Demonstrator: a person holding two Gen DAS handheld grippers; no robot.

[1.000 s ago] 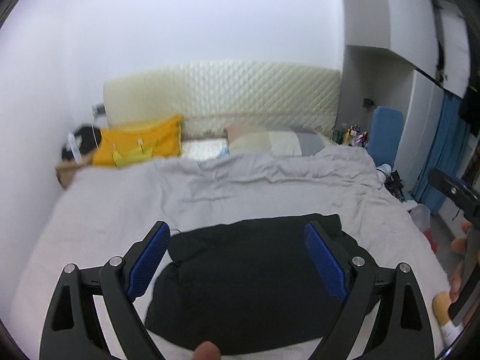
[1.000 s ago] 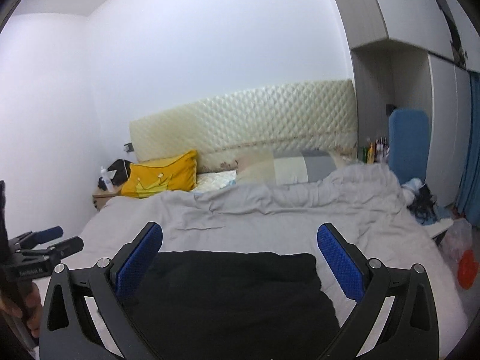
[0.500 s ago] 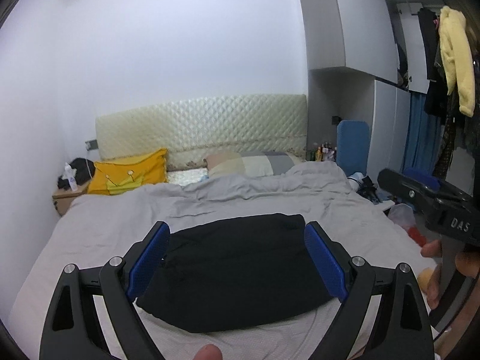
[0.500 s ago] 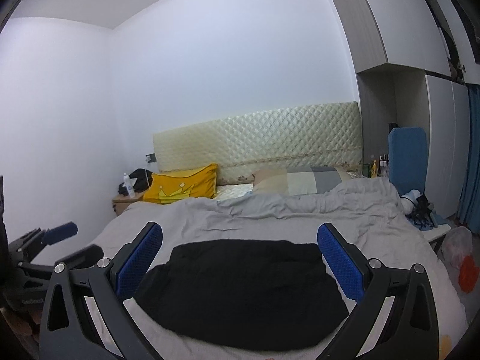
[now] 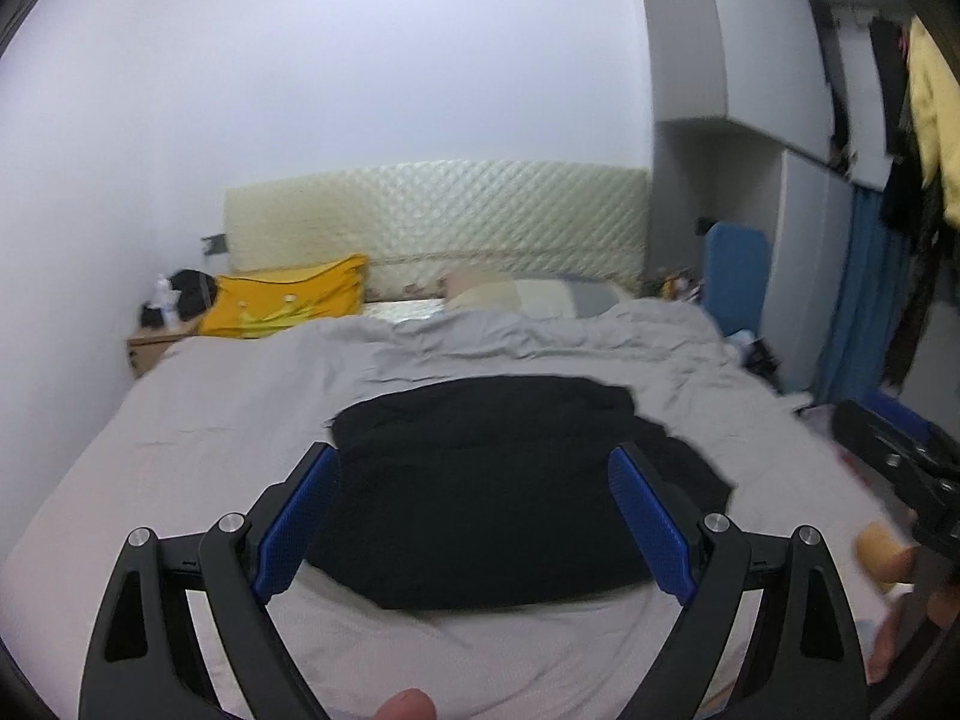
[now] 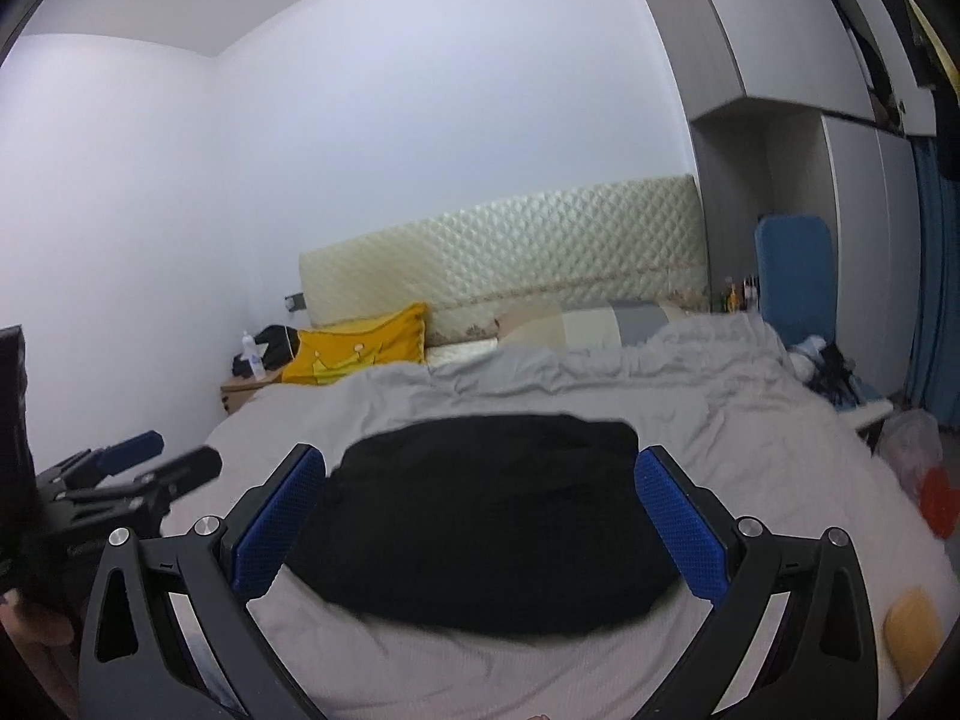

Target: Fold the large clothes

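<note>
- Black garment [image 5: 498,492] — folded into a compact, roughly rectangular bundle, lying flat on the near half of the bed; a loose flap spreads out at its right side in the left wrist view.
- Left gripper [image 5: 474,522] — jaws spread wide, blue pads [image 5: 294,531] apart with nothing between them; held above the bed, clear of the garment, which shows in the gap beyond the fingers.
- Right gripper [image 6: 480,519] — jaws likewise wide, blue pads [image 6: 681,525] empty; held off the fabric, the garment framed between its fingers.
- Each gripper shows at the edge of the other's view, both apart from the cloth.
- Grey duvet [image 6: 750,438] — covers the bed, rumpled toward the head end, smoother under the garment.
- Yellow pillow [image 5: 288,309] — crown motif, at the left of the head end, against the quilted cream headboard [image 5: 438,222].
- Striped pillow [image 6: 600,324] — beige and grey, right of the yellow one.
- Bedside table [image 5: 153,348] — wooden, left of the bed, bearing a bottle and dark items.
- Blue panel [image 6: 795,276] — upright at the right of the headboard, beside the wardrobe.
</note>
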